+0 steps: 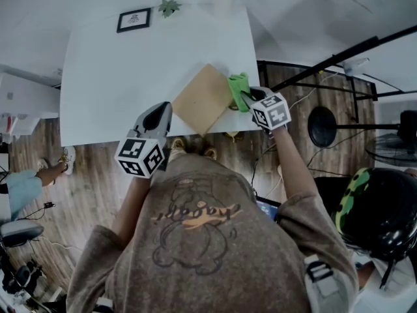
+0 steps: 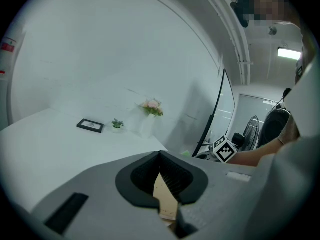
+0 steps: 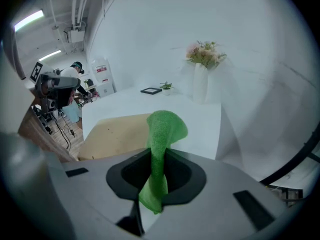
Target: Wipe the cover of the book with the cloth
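We have the left gripper clamped on the near-left corner of the book; the left gripper view shows a tan sliver of it between the pads. We reckon that's to pin it so it won't skate on the table under rubbing. The book lies flat, turned diamond-wise at the table's near edge, and its corner seems to overhang, which gives the jaws room. The right gripper is pinched on the green cloth, with a loose fold poking past the jaws as our wiping face. The cloth sits at the book's right edge; whether it touches or hangs just above, we can't tell. Most of the cover is bare, so we judge the wipe is barely begun.
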Tool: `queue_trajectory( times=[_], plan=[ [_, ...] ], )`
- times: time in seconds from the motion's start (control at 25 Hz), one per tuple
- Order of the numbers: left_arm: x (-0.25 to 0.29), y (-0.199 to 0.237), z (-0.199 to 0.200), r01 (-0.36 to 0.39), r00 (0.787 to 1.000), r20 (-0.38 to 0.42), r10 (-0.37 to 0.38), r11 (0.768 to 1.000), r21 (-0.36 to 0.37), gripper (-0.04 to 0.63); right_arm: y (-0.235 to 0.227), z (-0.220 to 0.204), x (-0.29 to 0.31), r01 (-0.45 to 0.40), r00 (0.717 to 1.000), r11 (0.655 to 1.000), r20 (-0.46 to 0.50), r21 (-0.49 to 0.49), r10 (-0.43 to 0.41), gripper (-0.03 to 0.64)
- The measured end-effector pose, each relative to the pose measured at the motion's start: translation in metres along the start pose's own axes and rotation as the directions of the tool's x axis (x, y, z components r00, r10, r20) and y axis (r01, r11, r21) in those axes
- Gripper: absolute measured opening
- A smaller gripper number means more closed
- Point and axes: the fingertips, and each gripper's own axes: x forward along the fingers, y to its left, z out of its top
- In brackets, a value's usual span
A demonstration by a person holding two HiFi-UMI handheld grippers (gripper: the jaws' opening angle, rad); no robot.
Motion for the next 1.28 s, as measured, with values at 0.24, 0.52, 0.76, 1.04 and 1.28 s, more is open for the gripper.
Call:
queue_trajectory(
  times=[0.24, 0.52, 0.76, 1.04, 1.28],
  plan=[
    [0.002, -0.001, -0.001, 0.002, 1.000, 0.005, -0.002, 1.000, 0.002, 0.005, 0.038, 0.025, -0.004, -0.076, 0.994, 0.997, 0.071, -0.028, 0.078, 0.062],
    [0.006, 0.002, 0.001, -0.002, 1.000, 0.008, 0.002, 1.000, 0.003, 0.003, 0.100, 0.055, 0.000, -0.191, 0.971, 0.976, 0.123, -0.106, 0.203, 0.061],
    [0.006, 0.008, 0.004, -0.016, 1.000, 0.013, 0.016, 1.000, -0.002, 0.005, 0.149, 0.071, 0.011, -0.281, 0.946, 0.946, 0.116, -0.163, 0.302, 0.063],
    [0.003, 0.017, 0.007, -0.037, 0.999, 0.019, 0.037, 0.999, -0.009, 0.003, 0.189, 0.068, 0.035, -0.341, 0.931, 0.920, 0.065, -0.192, 0.358, 0.063],
    [0.001, 0.022, 0.007, -0.046, 0.999, 0.018, 0.046, 0.999, -0.016, 0.005, 0.208, 0.055, 0.055, -0.360, 0.929, 0.911, 0.015, -0.199, 0.370, 0.061]
  ],
)
